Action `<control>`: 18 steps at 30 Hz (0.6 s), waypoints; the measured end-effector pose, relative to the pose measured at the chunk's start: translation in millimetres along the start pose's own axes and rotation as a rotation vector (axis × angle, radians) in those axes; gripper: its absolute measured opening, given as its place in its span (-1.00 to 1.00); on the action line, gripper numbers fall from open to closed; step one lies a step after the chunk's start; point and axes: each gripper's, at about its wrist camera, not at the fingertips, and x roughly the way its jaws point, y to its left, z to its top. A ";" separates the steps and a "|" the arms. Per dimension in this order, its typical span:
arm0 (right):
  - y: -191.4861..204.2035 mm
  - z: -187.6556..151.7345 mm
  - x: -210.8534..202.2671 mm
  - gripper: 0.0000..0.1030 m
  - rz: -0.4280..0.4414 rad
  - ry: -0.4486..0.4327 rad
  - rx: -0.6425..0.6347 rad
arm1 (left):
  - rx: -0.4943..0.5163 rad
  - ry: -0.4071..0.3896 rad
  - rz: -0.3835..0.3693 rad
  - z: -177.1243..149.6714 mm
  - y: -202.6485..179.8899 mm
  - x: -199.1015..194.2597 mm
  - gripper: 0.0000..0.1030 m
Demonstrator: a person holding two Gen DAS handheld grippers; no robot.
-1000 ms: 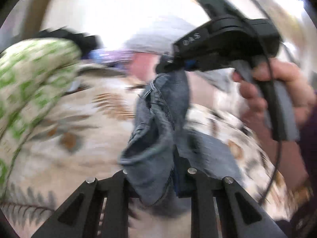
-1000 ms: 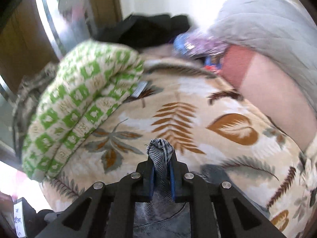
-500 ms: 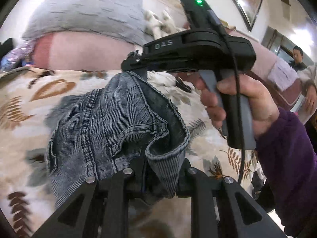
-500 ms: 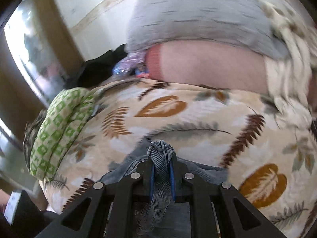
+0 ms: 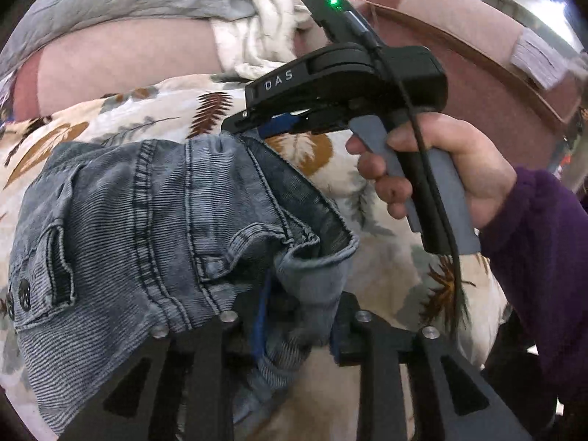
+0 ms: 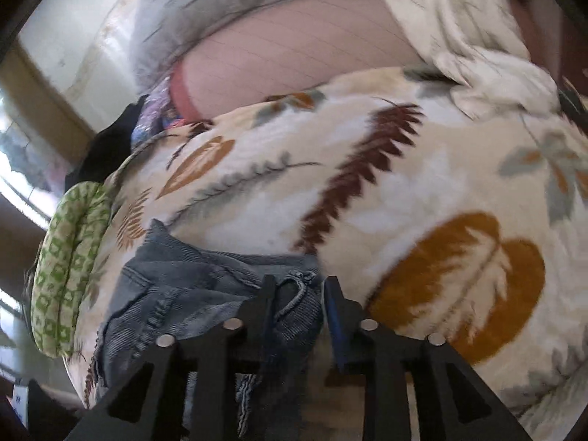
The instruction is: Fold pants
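Observation:
The pants are blue-grey denim, bunched on the leaf-print bedspread. My left gripper has its jaws spread with a fold of the waistband lying between them. My right gripper shows in the left wrist view at the far corner of the pants, held by a hand in a purple sleeve. In the right wrist view my right gripper stands open, the denim lying loose between and left of its fingers.
A grey and pink pillow and a cream knitted throw lie at the bed's far side. A green patterned blanket hangs at the left edge. A pink headboard stands behind the right hand.
Both grippers have swung the pants down onto the bedspread. The right gripper was shut on a fold of denim and now stands open. The left jaws have spread too.

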 end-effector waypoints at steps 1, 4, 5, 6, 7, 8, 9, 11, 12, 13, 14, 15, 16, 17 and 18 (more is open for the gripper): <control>0.7 -0.6 -11.7 -0.23 -0.024 -0.032 -0.003 | -0.004 0.004 -0.015 -0.9 -1.2 -2.2 -0.26; 4.5 -2.7 -48.5 0.07 -0.089 -0.110 -0.004 | -0.005 0.011 -0.072 -3.4 -8.0 -17.6 -0.19; 6.7 -4.3 -59.5 0.10 -0.093 -0.135 -0.007 | 0.016 0.002 -0.086 -5.6 -13.1 -29.3 -0.17; 10.3 -6.6 -72.1 0.10 -0.092 -0.157 -0.013 | 0.032 -0.010 -0.089 -7.4 -15.1 -37.3 -0.16; 14.2 -9.4 -81.6 0.12 -0.094 -0.163 -0.017 | 0.047 -0.030 -0.090 -9.3 -17.4 -48.3 -0.15; 18.6 -13.6 -90.3 0.13 -0.099 -0.164 -0.021 | 0.059 -0.052 -0.090 -10.6 -18.3 -60.5 -0.14; 23.3 -18.9 -98.3 0.13 -0.104 -0.169 -0.024 | 0.065 -0.075 -0.084 -10.5 -17.1 -72.2 -0.14; 32.0 -31.2 -110.3 0.13 -0.105 -0.173 -0.025 | 0.063 -0.123 -0.047 -10.6 -11.7 -95.2 -0.08; 37.4 -38.7 -115.0 0.13 -0.098 -0.170 -0.027 | 0.059 -0.145 -0.007 -7.1 -4.0 -102.2 -0.06; 44.7 -46.8 -118.0 0.13 -0.090 -0.167 -0.030 | 0.054 -0.167 0.043 -4.6 4.4 -109.4 -0.04; 51.0 -50.9 -118.4 0.13 -0.090 -0.158 -0.034 | 0.048 -0.185 0.097 -4.1 11.2 -118.4 -0.04; 57.2 -52.8 -116.2 0.14 -0.098 -0.148 -0.041 | 0.040 -0.203 0.164 -4.0 20.8 -125.1 -0.04; 65.0 -54.3 -113.7 0.14 -0.112 -0.137 -0.047 | 0.024 -0.213 0.222 -4.2 30.4 -130.9 -0.03; 69.7 -55.5 -111.3 0.14 -0.116 -0.131 -0.045 | -0.001 -0.215 0.257 -5.8 41.3 -135.7 -0.02; 76.1 -56.2 -108.0 0.14 -0.113 -0.123 -0.041 | -0.027 -0.213 0.285 -7.2 53.1 -139.3 -0.02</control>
